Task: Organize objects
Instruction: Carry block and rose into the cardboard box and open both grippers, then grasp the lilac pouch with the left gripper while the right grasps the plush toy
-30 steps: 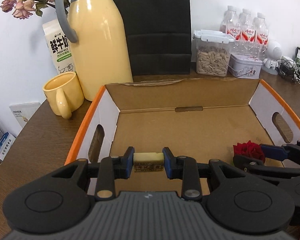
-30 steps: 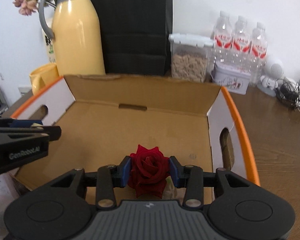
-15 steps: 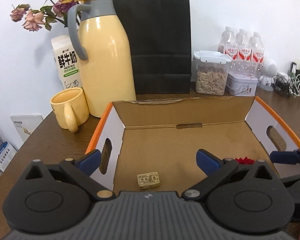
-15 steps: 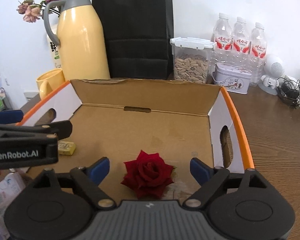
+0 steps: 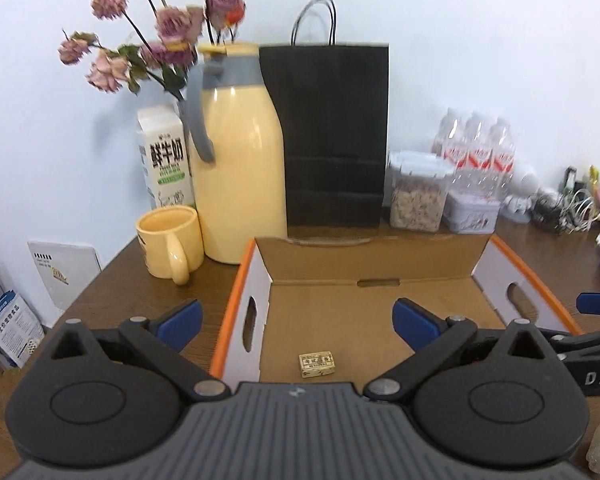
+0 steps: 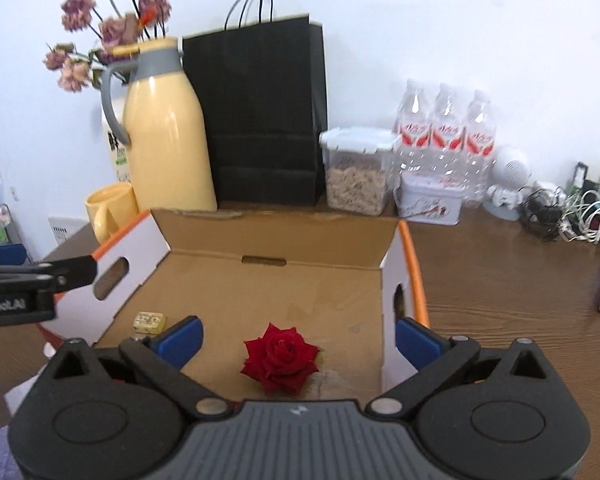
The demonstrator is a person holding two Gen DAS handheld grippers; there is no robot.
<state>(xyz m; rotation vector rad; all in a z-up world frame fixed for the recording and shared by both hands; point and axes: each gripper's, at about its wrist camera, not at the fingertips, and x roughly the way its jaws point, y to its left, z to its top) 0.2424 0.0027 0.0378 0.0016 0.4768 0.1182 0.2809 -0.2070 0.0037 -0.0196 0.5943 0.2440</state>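
Note:
An open cardboard box [image 5: 244,296] with orange rims and white side flaps stands on the brown table; it also shows in the right wrist view [image 6: 414,276]. A small pale yellow block [image 5: 317,365] lies on the box floor near the front left, also seen in the right wrist view [image 6: 149,322]. A red rose head [image 6: 280,357] lies on the box floor near the front right. My left gripper [image 5: 296,322] is open and empty, raised above the block. My right gripper [image 6: 298,338] is open and empty, raised above the rose.
Behind the box stand a yellow thermos jug [image 5: 238,160], a yellow mug [image 5: 170,246], a milk carton [image 5: 165,158], a black paper bag [image 5: 334,136], a seed container [image 5: 418,192], a tin [image 5: 472,214] and water bottles [image 5: 476,148]. Cables [image 6: 572,216] lie at the far right.
Both grippers opened and let go: the block and the rose now lie on the box floor. Both grippers have pulled back and up from the box.

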